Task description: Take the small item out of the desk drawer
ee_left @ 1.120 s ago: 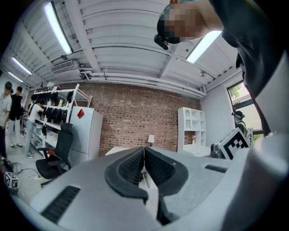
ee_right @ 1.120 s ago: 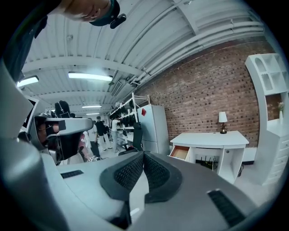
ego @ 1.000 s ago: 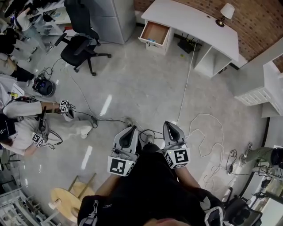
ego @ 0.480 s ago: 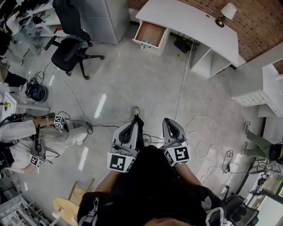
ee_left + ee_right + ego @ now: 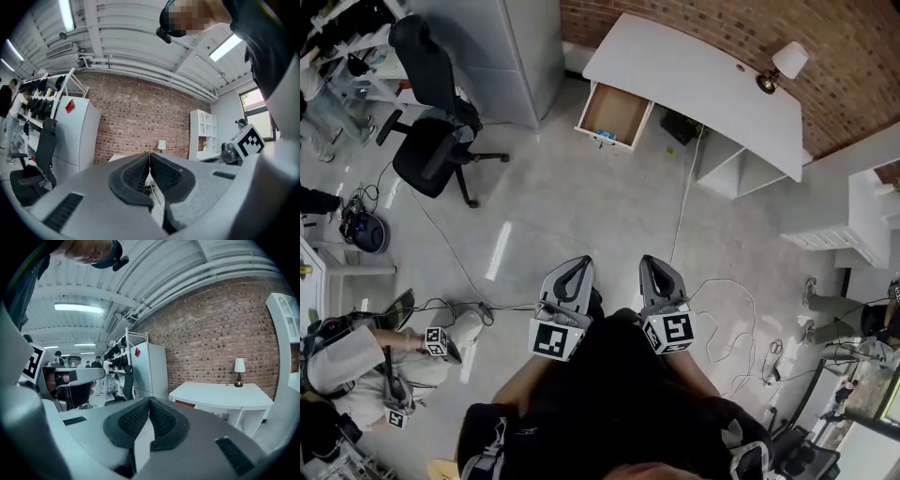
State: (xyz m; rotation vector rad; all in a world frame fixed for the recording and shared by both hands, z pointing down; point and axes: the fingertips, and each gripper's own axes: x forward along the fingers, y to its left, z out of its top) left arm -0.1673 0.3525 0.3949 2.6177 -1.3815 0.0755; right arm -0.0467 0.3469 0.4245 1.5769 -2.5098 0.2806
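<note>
Grippers first: I carry the left gripper [image 5: 578,262] and the right gripper [image 5: 649,261] side by side just ahead of my body, both aimed forward. Each gripper's own view shows its jaws pressed together with nothing between them. That suits this stretch, I think, since out here on the open floor there is nothing to grasp.

Beyond them a white cable [image 5: 684,202] trails across the floor toward the desk [image 5: 694,84], and I would guess it is worth stepping around.

Farther off, the drawer [image 5: 614,112] stands pulled out at the desk's left end, its inside exposed from above. A small bluish item [image 5: 605,137] lies inside, at the drawer's front edge; it is too small to identify. It is well apart from both grippers, so I judge this as the approach, with one gripper needing to spread before reaching in.
</note>
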